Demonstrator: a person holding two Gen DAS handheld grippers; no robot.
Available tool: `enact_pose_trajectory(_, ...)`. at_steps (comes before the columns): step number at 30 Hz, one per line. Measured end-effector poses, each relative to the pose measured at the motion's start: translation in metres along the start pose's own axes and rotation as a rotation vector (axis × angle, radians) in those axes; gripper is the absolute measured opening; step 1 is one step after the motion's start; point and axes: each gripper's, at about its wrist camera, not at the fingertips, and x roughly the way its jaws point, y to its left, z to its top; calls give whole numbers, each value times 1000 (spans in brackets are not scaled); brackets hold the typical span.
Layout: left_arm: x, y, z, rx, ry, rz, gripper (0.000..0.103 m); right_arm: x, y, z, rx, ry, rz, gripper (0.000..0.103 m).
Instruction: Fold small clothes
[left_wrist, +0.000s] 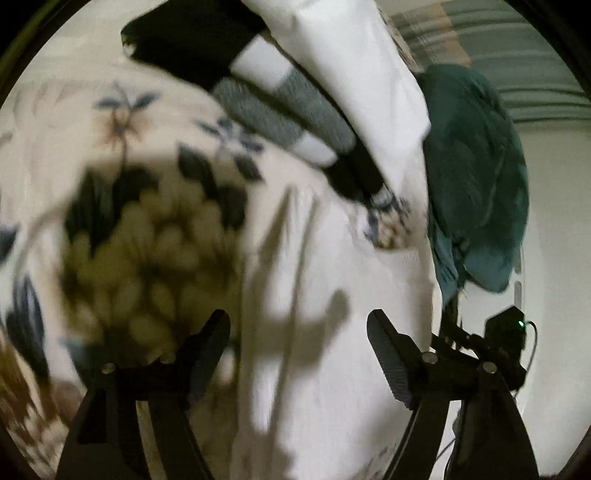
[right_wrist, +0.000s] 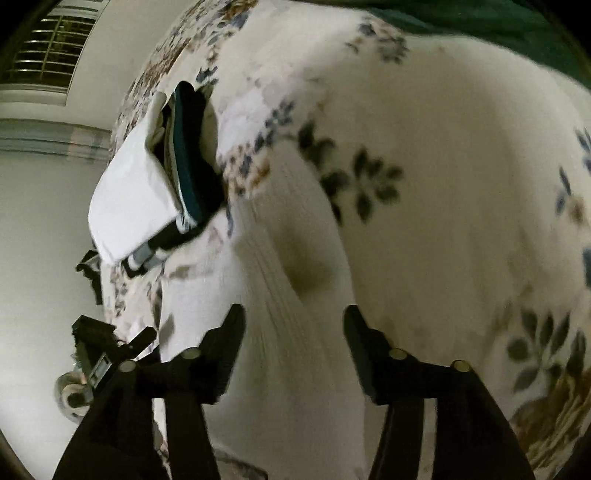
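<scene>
While both claws hung wide open and empty, the white garment (left_wrist: 317, 295) lay directly ahead of the left gripper (left_wrist: 299, 332), its long axis running 12 to 6 o'clock. The right gripper (right_wrist: 293, 332) faced the same cloth between its jaws, and neither claw was clearly nearer. Folded clothes (left_wrist: 288, 99) lay stacked at 12 o'clock on the floral bedspread (left_wrist: 122, 155).

My left gripper (left_wrist: 299, 347) is matt black plastic, its inner pads ribbed, with small shiny metal pins at the joints; my right gripper (right_wrist: 293, 343) looks the same. Under both lies a soft, matt cloth bedspread (left_wrist: 155, 155) with a printed floral pattern (blurred, so the weave is hard to read). The white garment (left_wrist: 325, 295) is smooth cloth with faint fine ribbing. The folded stack (left_wrist: 288, 110) shows a grey knit texture, and the teal cloth (left_wrist: 476, 177) looks thick and slightly fuzzy.
</scene>
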Motion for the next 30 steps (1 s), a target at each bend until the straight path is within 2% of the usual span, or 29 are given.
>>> enact_pose_trajectory(4,13,9,-19,-32,42,-55,75,11,-15,-21,-11,62,51,82)
enact_pose_trajectory(7,16,29,-21,-73,80,-61,75,27,-18,-30,-35,100,73,82)
enact_pose_trajectory(12,23,31,-12,-62,106,-89,85,57,-22,-27,-45,144,72,86)
enact_pose_trajectory(15,21,13,-11,-22,94,-67,85,44,-15,-25,-67,68,44,86)
enact_pose_trajectory(18,14,-8,-7,64,51,23,85,20,-6,-24,-79,-32,7,85)
enact_pose_trajectory(20,14,-26,0,135,12,97,85,11,-1,-19,-93,-68,7,76)
enact_pose_trajectory(21,16,-33,3,156,1,114,84,12,5,-16,-115,-70,-7,62)
enact_pose_trajectory(22,20,-39,6,184,-9,133,84,15,10,-13,-136,-65,-28,43)
enact_pose_trajectory(23,24,-42,9,202,-16,156,70,20,16,-10,-159,-53,-56,33)
enact_pose_trajectory(24,27,-44,11,214,-15,182,34,27,24,-6,-191,-34,-84,17)
enact_pose_trajectory(25,32,-46,14,223,-6,206,17,32,30,-2,-211,-31,-110,11)
enact_pose_trajectory(28,22,-51,10,217,-46,219,16,31,51,3,-256,-64,-168,8)
enact_pose_trajectory(30,5,-52,6,220,-97,210,15,19,68,4,-278,-108,-165,7)
